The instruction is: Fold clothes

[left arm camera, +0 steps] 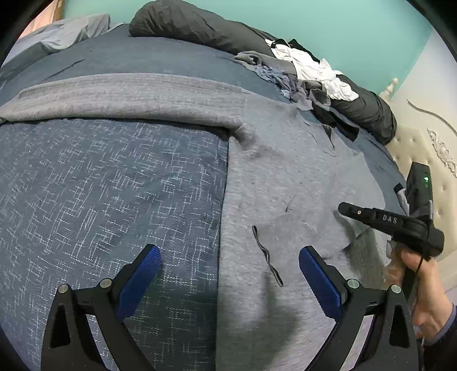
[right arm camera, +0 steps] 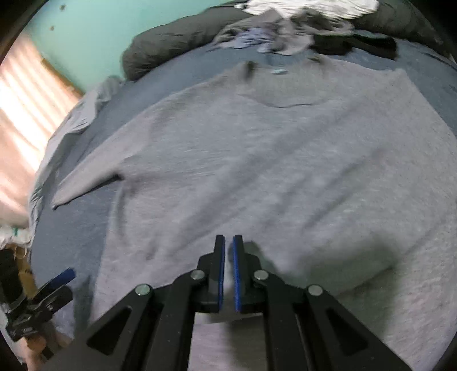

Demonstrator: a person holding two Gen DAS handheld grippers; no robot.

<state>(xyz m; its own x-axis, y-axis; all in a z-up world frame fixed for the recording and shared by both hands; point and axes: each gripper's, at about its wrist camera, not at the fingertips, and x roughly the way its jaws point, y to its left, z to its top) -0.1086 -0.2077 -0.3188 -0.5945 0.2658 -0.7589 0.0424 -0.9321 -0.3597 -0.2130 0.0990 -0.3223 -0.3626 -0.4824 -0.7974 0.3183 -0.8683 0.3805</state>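
Grey sweater (right arm camera: 257, 159) lay flat on bed (left arm camera: 100, 185), sleeve toward 9 o'clock (hem edge free). Left hand-held gripper (left arm camera: 228, 274) spread apart; right hand-held gripper (right arm camera: 228, 274) nearly together, empty.

A grey long-sleeved sweater (right arm camera: 257, 159) is lying spread flat on the bed, one sleeve (left arm camera: 122, 97) stretching sideways; its neckline seems blurred.

bed (left arm camera: 108, 182), blue patterned cover | on it: grey sweater (right arm camera: 257, 159) spread flat; clothes pile (left arm camera: 308, 77); dark duvet (left arm camera: 200, 25)
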